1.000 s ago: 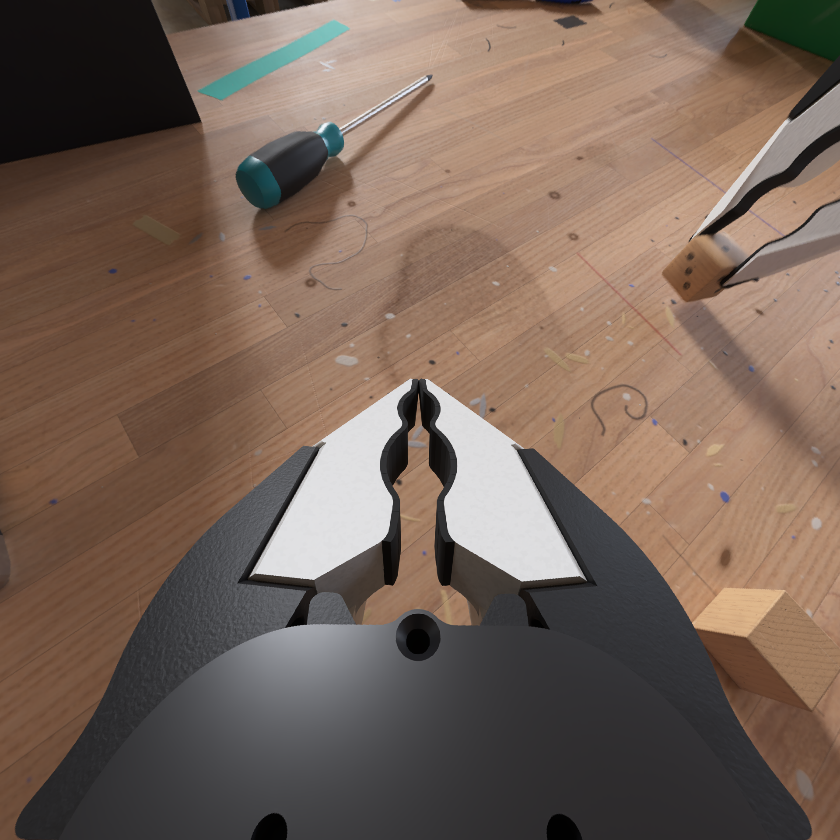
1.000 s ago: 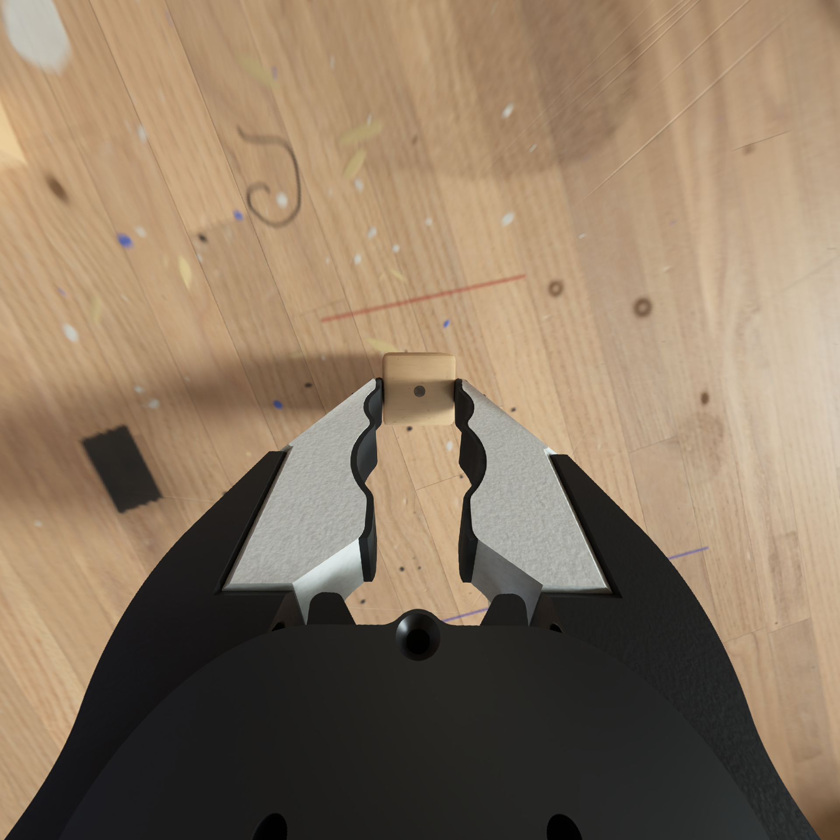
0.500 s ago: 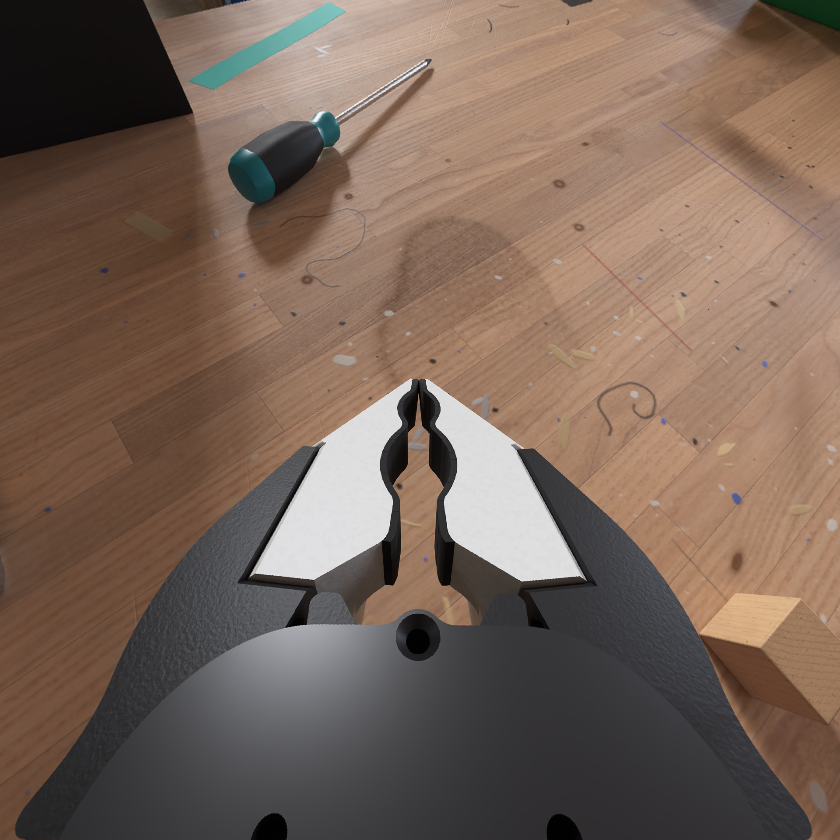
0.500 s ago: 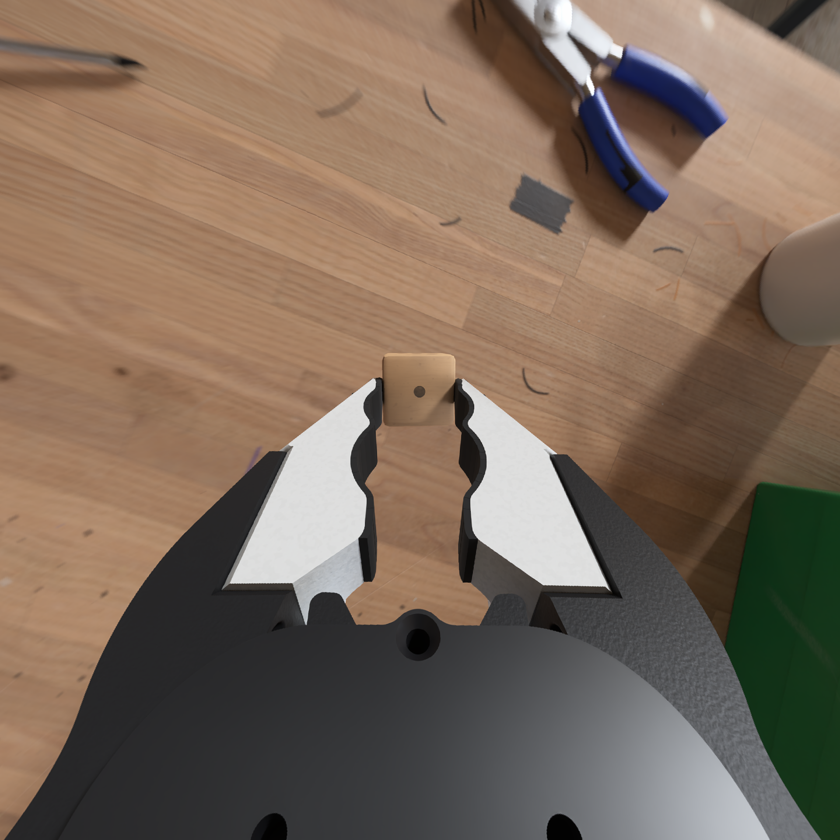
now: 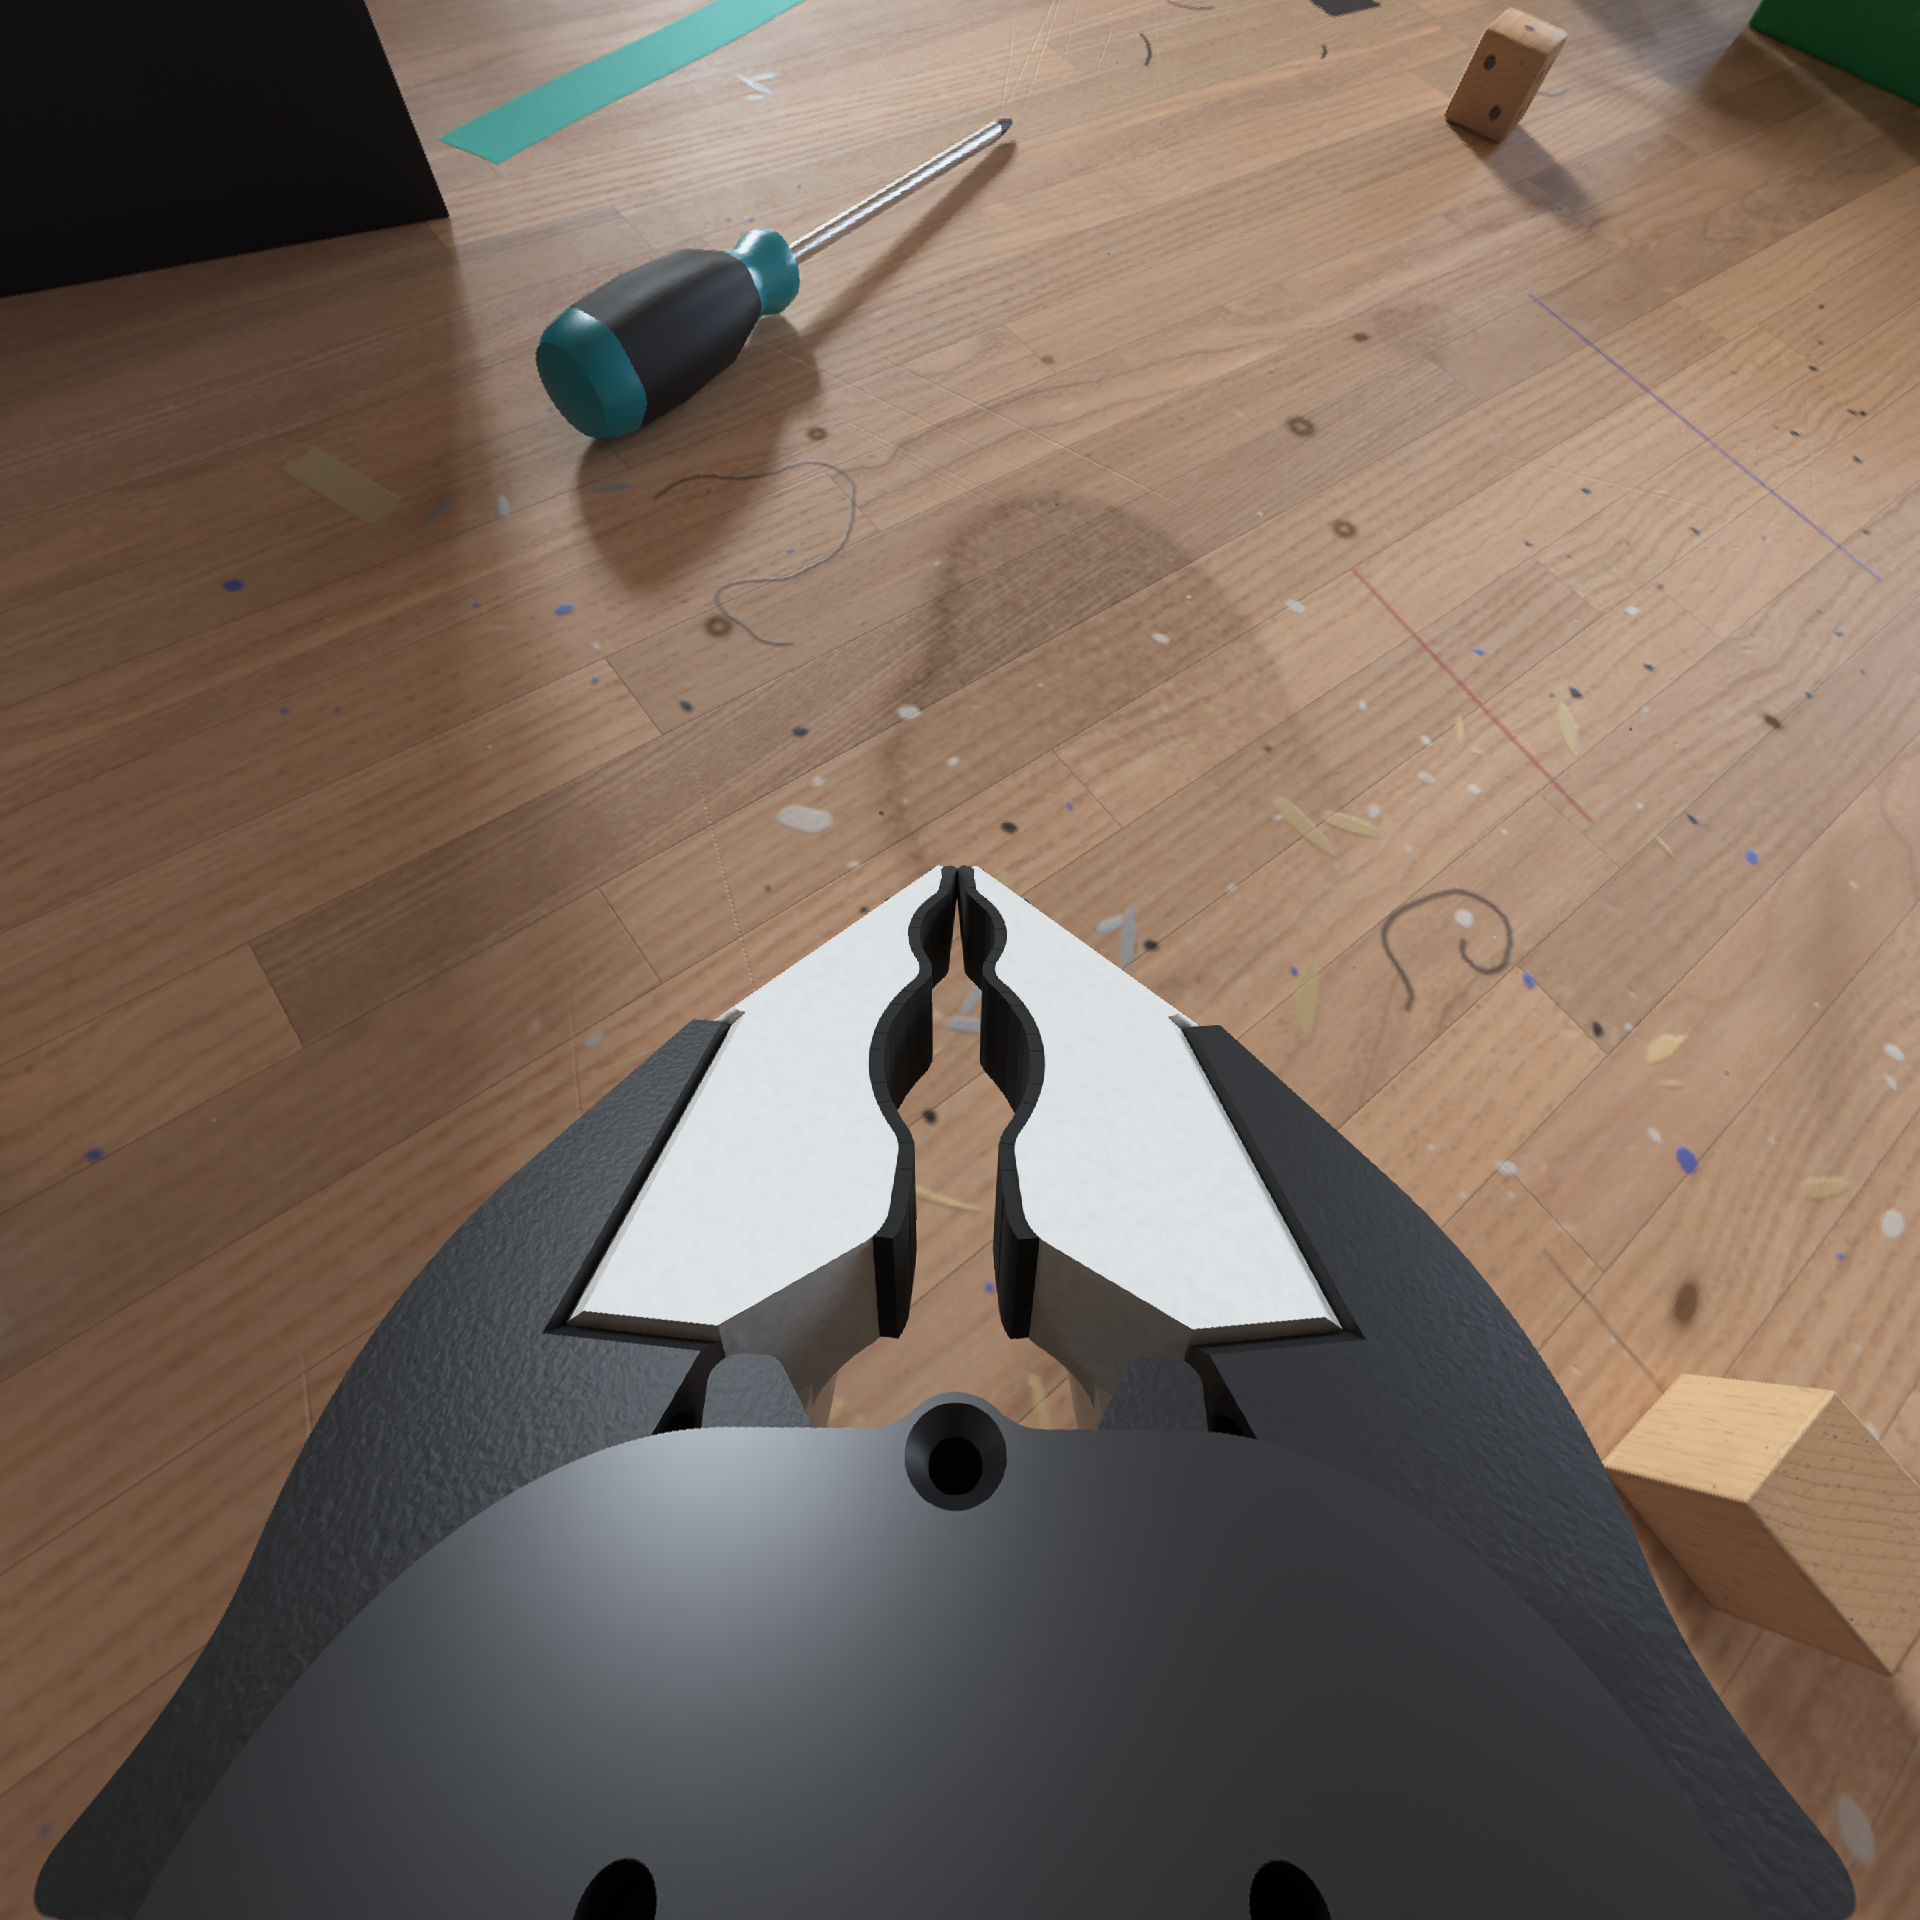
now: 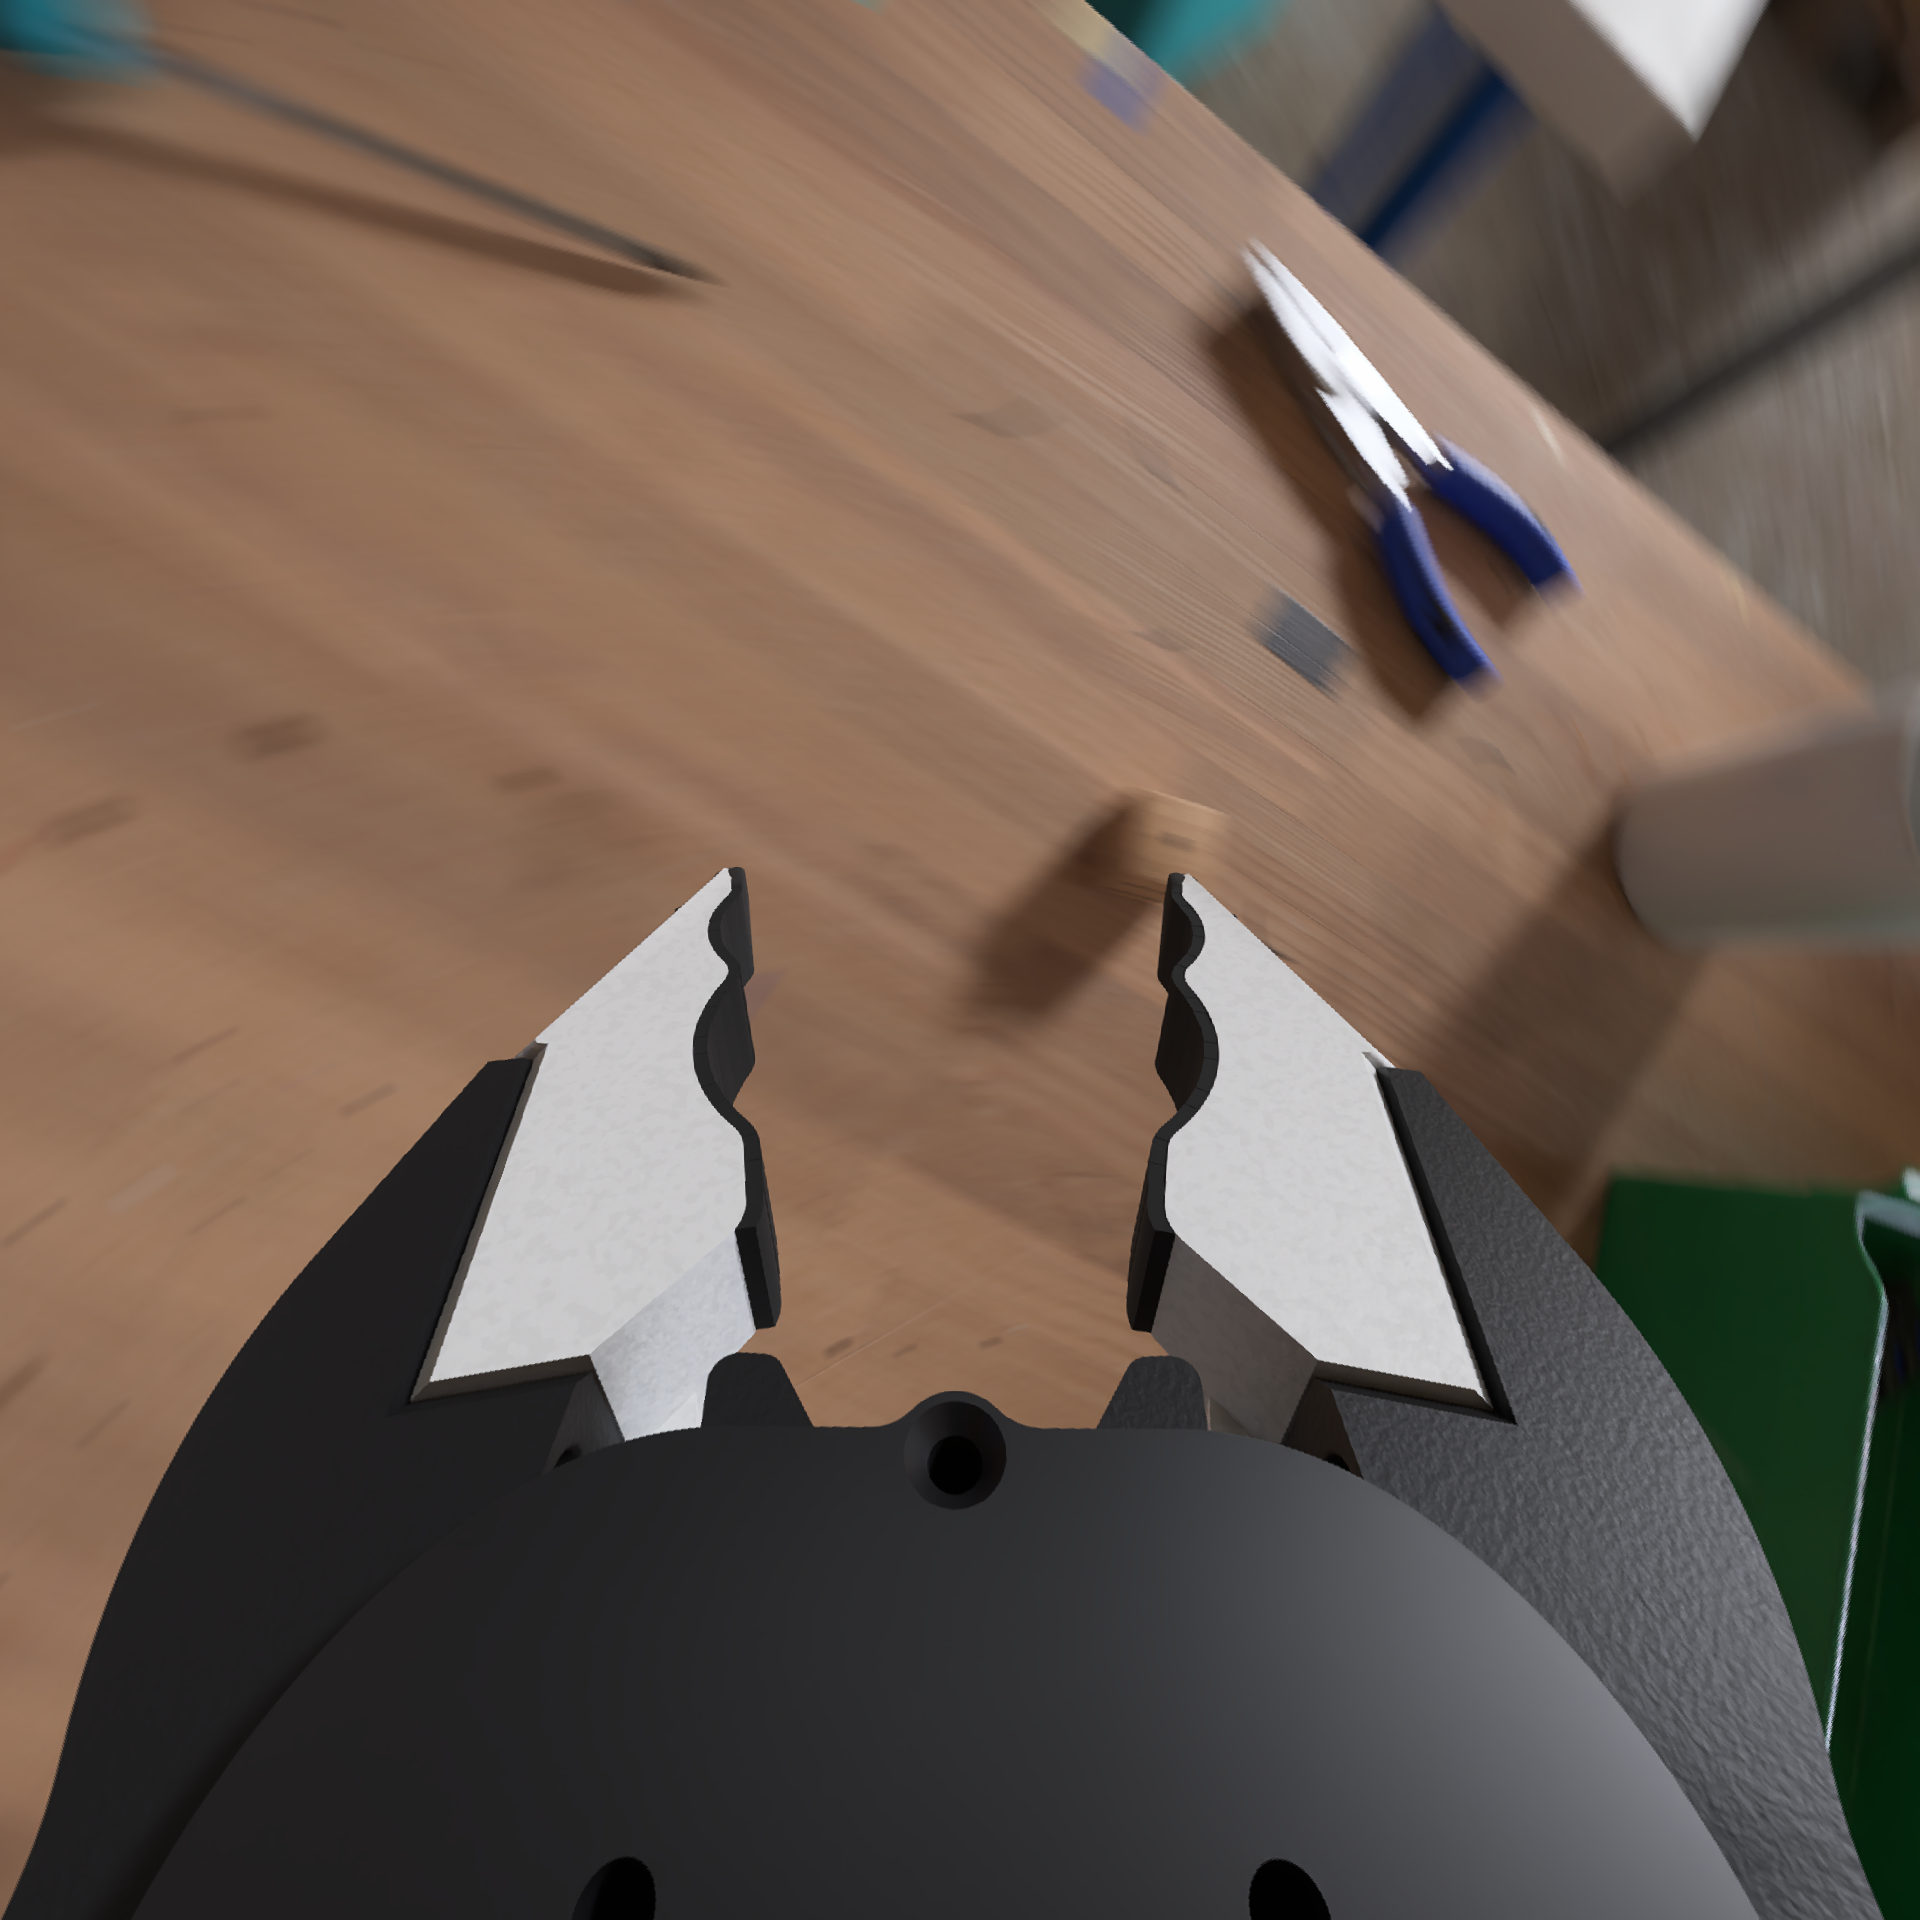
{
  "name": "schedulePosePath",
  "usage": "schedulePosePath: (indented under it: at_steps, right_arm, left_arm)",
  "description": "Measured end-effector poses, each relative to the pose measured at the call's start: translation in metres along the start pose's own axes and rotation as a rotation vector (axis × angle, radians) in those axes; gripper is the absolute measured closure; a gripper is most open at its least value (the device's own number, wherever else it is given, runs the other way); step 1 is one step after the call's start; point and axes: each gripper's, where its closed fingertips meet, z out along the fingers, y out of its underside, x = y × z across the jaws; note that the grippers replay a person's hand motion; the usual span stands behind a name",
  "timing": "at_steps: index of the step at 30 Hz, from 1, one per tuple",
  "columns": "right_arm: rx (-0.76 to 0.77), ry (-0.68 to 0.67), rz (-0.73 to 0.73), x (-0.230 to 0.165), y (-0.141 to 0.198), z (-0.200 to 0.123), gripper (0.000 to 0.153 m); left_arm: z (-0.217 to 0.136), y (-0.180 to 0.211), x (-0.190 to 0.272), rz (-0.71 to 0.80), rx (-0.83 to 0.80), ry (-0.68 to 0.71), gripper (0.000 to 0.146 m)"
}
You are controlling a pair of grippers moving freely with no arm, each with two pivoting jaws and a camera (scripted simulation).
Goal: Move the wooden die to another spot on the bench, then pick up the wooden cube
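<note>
The wooden die (image 5: 1503, 73) lay on the worktop (image 5: 1143, 343) at the far right of the left wrist view, resting on it with no claw touching it. In the right wrist view, which was badly blurred, a small tan block just beyond the fingertips was probably the same die (image 6: 1164, 847). The right claw (image 6: 951, 883) stood wide open and empty, its fingers well apart. The wooden cube (image 5: 1787, 1507) sat on the worktop just beside the left claw (image 5: 954, 873), low on its right side. The left claw was closed with its tips together, holding nothing.

Farther off, a screwdriver (image 5: 707, 301) with a teal and black handle lay left of centre, with a strip of teal tape (image 5: 623, 73) behind it. Blue-handled pliers (image 6: 1423, 499) lay beyond the die, near the worktop's far edge.

Judged from this, the first step looked complete, since the die was set down and released. The cube remained to be picked up. That would call for a claw to open, line up over the cube, straddle two opposite faces and close squarely before lifting.
</note>
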Motion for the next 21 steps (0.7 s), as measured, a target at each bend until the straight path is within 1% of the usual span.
schedulePosePath:
  at_steps: [1, 2, 3, 4, 5, 7, 8, 9, 11, 13, 14, 15, 16, 18, 19, 20, 21]
  right_arm:
    - [0.064, -0.07, -0.103, -0.043, -0.007, -0.027, 0.074]
    - [0.11, -0.179, -0.196, -0.095, -0.009, -0.051, 0.073]
    - [0.136, -0.34, -0.271, -0.154, -0.007, -0.074, 0.072]
    - [0.139, -0.507, -0.352, -0.214, 0.002, -0.092, 0.07]
    - [0.115, -0.595, -0.451, -0.264, 0.014, -0.102, 0.068]
    - [0.051, -0.656, -0.636, -0.344, 0.041, -0.108, 0.059]
    - [0.014, -0.711, -0.691, -0.376, 0.053, -0.108, 0.058]
    - [-0.005, -0.719, -0.729, -0.398, 0.06, -0.104, 0.058]
    - [-0.045, -0.671, -0.757, -0.426, 0.07, -0.089, 0.063]
    - [-0.111, -0.672, -0.781, -0.442, 0.08, -0.08, 0.072]
    - [-0.107, -0.711, -0.771, -0.449, 0.08, -0.082, 0.082]
    - [-0.1, -0.725, -0.774, -0.45, 0.08, -0.082, 0.109]
    - [-0.089, -0.718, -0.784, -0.447, 0.077, -0.084, 0.121]
    - [-0.015, -0.733, -0.721, -0.429, 0.06, -0.097, 0.121]
    - [0.038, -0.724, -0.665, -0.408, 0.046, -0.106, 0.121]
    - [0.094, -0.679, -0.608, -0.378, 0.029, -0.113, 0.121]
    - [0.157, -0.607, -0.535, -0.34, 0.009, -0.12, 0.121]
  left_arm:
    - [0.0, 0.0, 0.0, -0.001, 0.0, 0.0, 0.146]
    - [0.0, 0.0, 0.0, -0.002, -0.001, 0.0, 0.146]
    - [0.0, 0.0, -0.001, -0.003, 0.0, -0.001, 0.146]
    - [0.0, 0.0, -0.001, -0.004, 0.0, -0.002, 0.146]
    - [0.0, 0.0, -0.001, -0.004, -0.002, -0.002, 0.146]
    - [0.0, -0.001, -0.002, -0.006, 0.001, -0.003, 0.146]
    - [0.0, -0.001, -0.002, -0.006, 0.006, -0.002, 0.146]
    - [-0.001, -0.001, -0.002, -0.006, 0.011, -0.003, 0.146]
    - [-0.003, -0.001, -0.003, -0.008, 0.014, -0.006, 0.146]
    - [-0.004, 0.0, -0.004, -0.009, 0.016, -0.011, 0.146]
    - [-0.005, 0.0, -0.004, -0.009, 0.017, -0.012, 0.146]
    - [-0.005, 0.0, -0.004, -0.011, 0.018, -0.011, 0.146]
    - [-0.005, 0.0, -0.004, -0.013, 0.017, -0.009, 0.146]
    - [-0.005, 0.0, -0.004, -0.012, 0.015, -0.007, 0.146]
    - [-0.005, 0.0, -0.004, -0.01, 0.015, -0.007, 0.146]
    - [-0.005, 0.0, -0.004, -0.009, 0.014, -0.007, 0.146]
    - [-0.004, 0.001, -0.004, -0.008, 0.013, -0.008, 0.146]
